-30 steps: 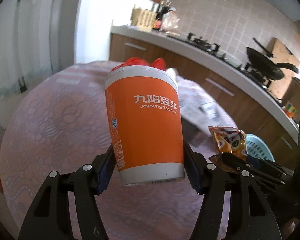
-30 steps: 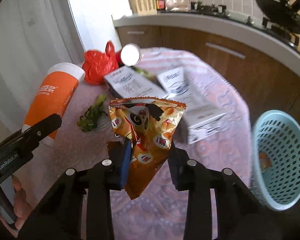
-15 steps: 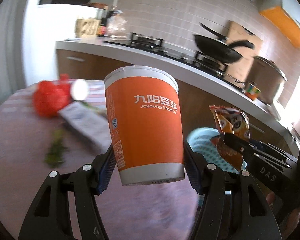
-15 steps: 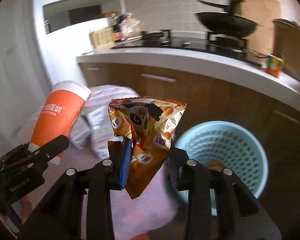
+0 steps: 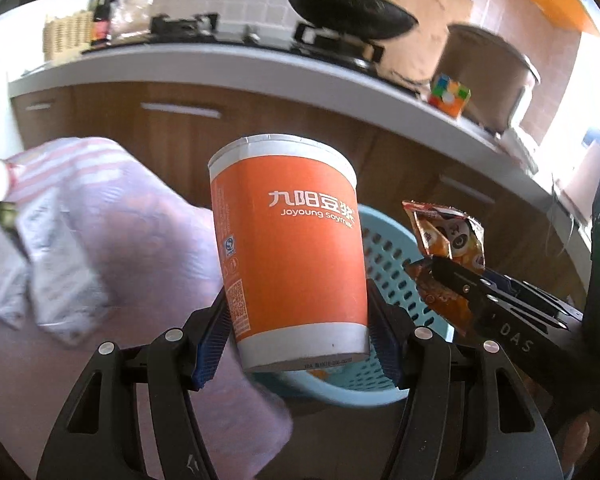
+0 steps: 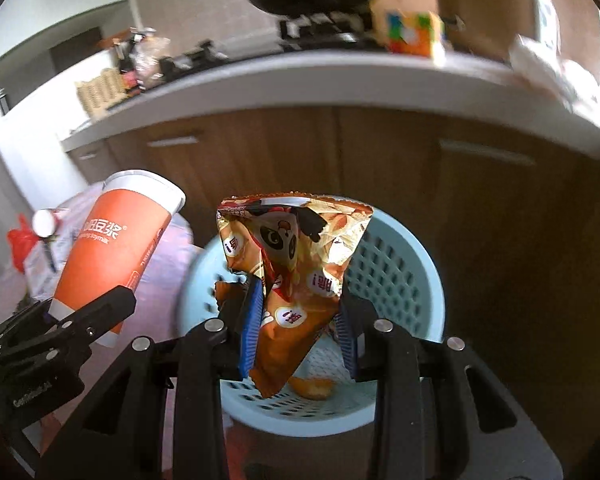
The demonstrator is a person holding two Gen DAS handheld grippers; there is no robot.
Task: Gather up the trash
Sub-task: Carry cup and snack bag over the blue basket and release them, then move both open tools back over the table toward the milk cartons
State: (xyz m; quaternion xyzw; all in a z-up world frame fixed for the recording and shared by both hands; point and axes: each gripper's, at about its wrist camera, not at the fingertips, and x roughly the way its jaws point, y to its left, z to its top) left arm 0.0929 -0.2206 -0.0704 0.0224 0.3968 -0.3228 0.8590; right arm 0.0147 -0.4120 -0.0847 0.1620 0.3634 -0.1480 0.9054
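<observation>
My left gripper (image 5: 298, 334) is shut on an orange paper cup (image 5: 290, 252) with white lettering, held upright by its lower part. The cup (image 6: 112, 248) also shows at the left of the right wrist view, tilted. My right gripper (image 6: 298, 326) is shut on a crumpled orange snack bag (image 6: 296, 276) with a panda print. That bag (image 5: 448, 240) shows at the right of the left wrist view. A light blue plastic basket (image 6: 396, 280) sits directly behind and below the bag, with some orange scraps at its bottom. In the left wrist view the basket (image 5: 388, 264) lies behind the cup.
A table with a pink patterned cloth (image 5: 132, 248) lies to the left, carrying white boxes (image 5: 56, 280), and a red bag (image 6: 20, 240). Behind runs a kitchen counter (image 6: 340, 80) with wooden cabinets, a wok and a colour cube (image 6: 414, 34).
Both grippers swung right from over the table toward the blue basket, still holding the cup and the snack bag. The basket now sits right behind both items.
</observation>
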